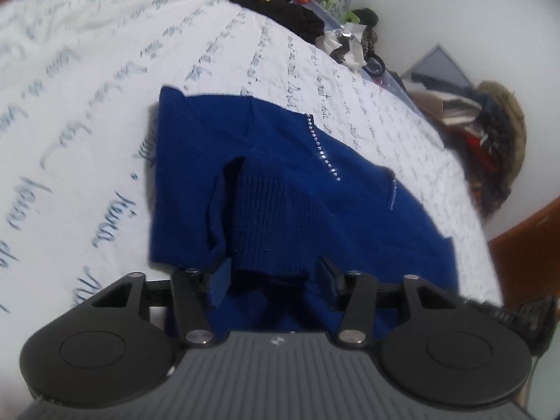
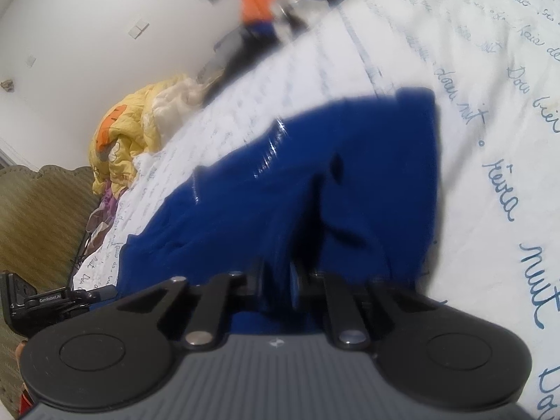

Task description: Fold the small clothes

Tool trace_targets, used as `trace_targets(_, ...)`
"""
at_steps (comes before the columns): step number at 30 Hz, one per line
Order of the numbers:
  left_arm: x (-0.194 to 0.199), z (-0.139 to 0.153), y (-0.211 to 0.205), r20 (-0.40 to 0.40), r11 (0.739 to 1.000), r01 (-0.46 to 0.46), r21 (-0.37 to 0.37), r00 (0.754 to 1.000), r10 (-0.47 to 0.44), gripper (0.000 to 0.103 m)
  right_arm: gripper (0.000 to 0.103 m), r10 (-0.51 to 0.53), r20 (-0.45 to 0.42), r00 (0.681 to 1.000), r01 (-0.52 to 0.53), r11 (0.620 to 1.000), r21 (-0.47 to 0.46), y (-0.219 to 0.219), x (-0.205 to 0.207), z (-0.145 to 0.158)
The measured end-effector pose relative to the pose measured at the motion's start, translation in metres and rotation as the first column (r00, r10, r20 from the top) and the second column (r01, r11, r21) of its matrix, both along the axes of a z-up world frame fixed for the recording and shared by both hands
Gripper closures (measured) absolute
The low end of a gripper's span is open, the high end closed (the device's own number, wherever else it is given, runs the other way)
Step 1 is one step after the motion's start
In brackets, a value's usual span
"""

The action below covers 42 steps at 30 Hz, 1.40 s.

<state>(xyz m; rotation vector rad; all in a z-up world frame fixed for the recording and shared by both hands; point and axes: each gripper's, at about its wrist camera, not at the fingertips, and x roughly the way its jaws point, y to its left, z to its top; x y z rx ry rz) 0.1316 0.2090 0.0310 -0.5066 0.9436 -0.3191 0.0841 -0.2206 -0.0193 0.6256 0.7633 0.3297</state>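
Left gripper (image 1: 273,274): nearest the lens, jaws partly spread, a ribbed fold of the blue sweater (image 1: 280,182) bunched between them; pads at the knit's edges, firm pinch cannot be told.
Right gripper (image 2: 276,280): jaws drawn nearly together, pinching a thin fold of the same blue sweater (image 2: 315,175); view blurred.
Sweater: spread on the bedsheet (image 1: 87,105), near edge lifted at both grippers, far part flat.
Rhinestone trim (image 1: 323,150): diagonal sparkling line across the knit, right of centre.
Bedsheet: white, printed with blue handwriting, under the whole garment.
Clothes pile (image 1: 287,7): far edge of the bed, black, orange and cream pieces, well apart from the sweater.
Yellow quilt (image 2: 140,119): far left in the right wrist view, bunched by the wall.
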Motion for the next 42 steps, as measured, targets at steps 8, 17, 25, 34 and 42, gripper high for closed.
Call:
trace_targets(8,0.008,0.008,-0.005,0.032,0.997,-0.072,-0.004,0.997,0.072,0.097,0.095,-0.009,0.023,1.000,0.008,0.998,0.065,-0.008,0.002,0.005)
trace_targets(17,0.089,0.037,-0.024,0.103,0.975,-0.222,0.007,0.970,0.220,0.070,0.091,-0.216,0.072,0.974,0.207,0.972,0.111,-0.023,0.058,0.024)
trace_targets(25,0.031,0.048,-0.012,0.261,0.948,-0.187,0.257,0.958,0.119,0.013,0.022,-0.178,0.178,0.968,0.209,0.963,-0.169,-0.027,0.019,0.037)
trace_targets(34,-0.069,0.008,-0.015,0.257,0.933,0.069,0.353,0.952,-0.168,0.028,0.023,-0.042,0.067,0.997,0.060,0.951,-0.304,-0.019,-0.062,0.007)
trace_targets(42,-0.079,-0.019,-0.006,0.220,0.918,0.078,0.389,0.960,-0.175,0.091,0.091,0.030,0.087,0.996,0.006,0.922,-0.387,0.014,-0.086,0.000)
